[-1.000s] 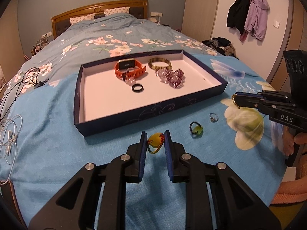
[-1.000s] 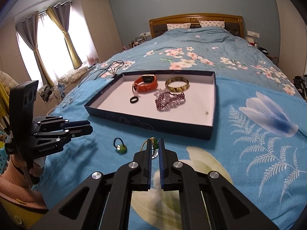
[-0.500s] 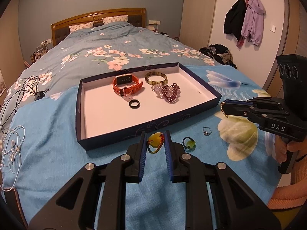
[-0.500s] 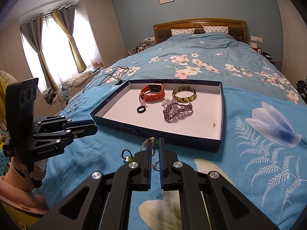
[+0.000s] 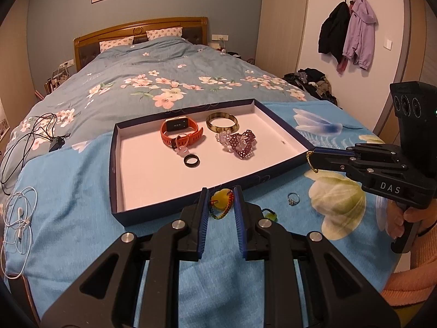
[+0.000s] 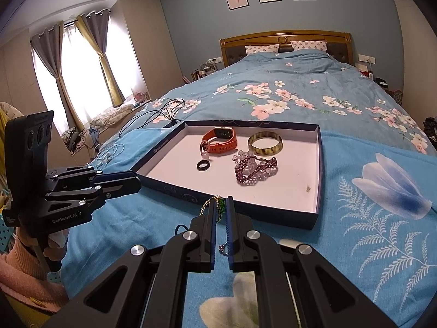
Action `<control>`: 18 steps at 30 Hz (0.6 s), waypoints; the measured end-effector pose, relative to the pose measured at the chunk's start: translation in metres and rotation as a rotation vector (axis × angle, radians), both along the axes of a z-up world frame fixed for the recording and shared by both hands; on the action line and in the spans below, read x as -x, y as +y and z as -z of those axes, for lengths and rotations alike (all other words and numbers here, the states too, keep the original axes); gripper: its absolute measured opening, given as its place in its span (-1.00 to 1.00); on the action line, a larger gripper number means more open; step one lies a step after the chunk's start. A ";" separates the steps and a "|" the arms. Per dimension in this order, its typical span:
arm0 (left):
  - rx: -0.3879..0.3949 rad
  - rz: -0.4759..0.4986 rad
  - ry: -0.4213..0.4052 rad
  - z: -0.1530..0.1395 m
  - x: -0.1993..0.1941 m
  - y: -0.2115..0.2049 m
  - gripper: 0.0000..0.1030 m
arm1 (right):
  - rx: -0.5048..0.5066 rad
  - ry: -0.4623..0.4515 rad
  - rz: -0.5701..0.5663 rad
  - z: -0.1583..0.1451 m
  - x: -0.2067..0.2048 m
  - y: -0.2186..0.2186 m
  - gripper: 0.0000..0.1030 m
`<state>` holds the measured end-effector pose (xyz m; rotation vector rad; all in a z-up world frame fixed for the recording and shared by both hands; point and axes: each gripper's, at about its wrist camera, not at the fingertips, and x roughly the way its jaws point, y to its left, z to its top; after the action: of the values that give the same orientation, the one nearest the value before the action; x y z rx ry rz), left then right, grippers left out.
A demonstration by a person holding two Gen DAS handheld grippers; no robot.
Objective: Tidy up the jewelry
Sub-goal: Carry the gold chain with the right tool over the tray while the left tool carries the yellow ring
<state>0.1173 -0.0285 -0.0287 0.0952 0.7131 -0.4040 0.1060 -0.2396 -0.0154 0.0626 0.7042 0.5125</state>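
Observation:
A dark blue tray [image 5: 191,205] [image 6: 321,164] lies on the bed. In it are an orange watch [image 5: 180,129] [image 6: 221,140], a bangle [image 5: 221,121] [image 6: 265,143], a maroon bead bracelet [image 5: 241,143] [image 6: 255,170] and a black ring [image 5: 191,160] [image 6: 204,165]. My left gripper [image 5: 220,205] is shut on a yellow pendant with a coloured cord [image 5: 222,205], held above the tray's near wall. My right gripper [image 6: 220,207] [image 5: 314,160] is shut on a gold chain with green beads [image 6: 217,205] near the tray's front right corner. A silver ring [image 5: 293,199] [image 6: 223,248] and a green-stone ring [image 5: 269,214] lie on the blue cloth.
White earphones [image 5: 19,213] and black cables [image 5: 30,136] lie on the bed at the left. Clothes are piled on the floor [image 5: 314,82] at the right, and jackets hang on the wall [image 5: 347,32]. The flowered duvet stretches behind the tray.
Both grippers have risen and pulled back a little with their jewelry held. The tray and loose rings now look lower and farther in both views.

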 end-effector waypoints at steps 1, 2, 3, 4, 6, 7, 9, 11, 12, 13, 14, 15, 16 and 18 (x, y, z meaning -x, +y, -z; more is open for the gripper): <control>0.001 0.001 -0.001 -0.001 0.000 0.000 -0.64 | -0.002 0.000 -0.001 0.000 0.000 0.000 -0.90; 0.001 0.001 -0.002 -0.001 -0.001 0.000 -0.64 | -0.003 -0.001 -0.001 0.000 -0.001 0.000 -0.90; 0.001 0.000 -0.003 -0.002 -0.001 -0.001 -0.64 | -0.002 -0.002 -0.001 -0.001 -0.001 0.001 -0.90; 0.002 0.001 -0.005 -0.003 -0.002 -0.001 -0.64 | -0.002 -0.004 -0.001 -0.001 -0.001 0.001 -0.90; 0.003 0.002 -0.006 -0.004 -0.002 -0.001 -0.65 | -0.003 -0.003 -0.002 -0.001 -0.002 0.001 -0.90; 0.004 0.001 -0.007 -0.004 -0.003 -0.001 -0.64 | -0.003 -0.004 -0.002 -0.001 -0.002 0.001 -0.90; 0.004 0.002 -0.008 -0.005 -0.003 -0.001 -0.64 | -0.005 -0.003 -0.003 -0.001 -0.003 0.001 -0.90; 0.006 0.002 -0.010 -0.006 -0.004 -0.001 -0.64 | -0.006 -0.005 -0.002 -0.002 -0.003 0.002 -0.90; 0.006 0.002 -0.010 -0.006 -0.004 -0.001 -0.64 | -0.007 -0.004 -0.002 -0.002 -0.004 0.002 -0.90; 0.006 0.001 -0.012 -0.007 -0.005 -0.001 -0.64 | -0.007 -0.005 -0.003 -0.002 -0.005 0.002 -0.90; 0.007 0.001 -0.012 -0.008 -0.005 -0.001 -0.64 | -0.007 -0.007 -0.002 -0.002 -0.005 0.002 -0.90; 0.007 0.001 -0.014 -0.008 -0.005 -0.001 -0.64 | -0.007 -0.007 -0.002 -0.003 -0.006 0.002 -0.90; 0.005 0.000 -0.015 -0.008 -0.005 -0.001 -0.64 | -0.008 -0.007 -0.001 -0.003 -0.007 0.002 -0.90; 0.007 -0.001 -0.016 -0.010 -0.006 -0.001 -0.64 | -0.008 -0.009 0.001 -0.004 -0.008 0.002 -0.90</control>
<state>0.1233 -0.0294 -0.0189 0.0912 0.6955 -0.4044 0.1136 -0.2375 -0.0111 0.0677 0.6932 0.5147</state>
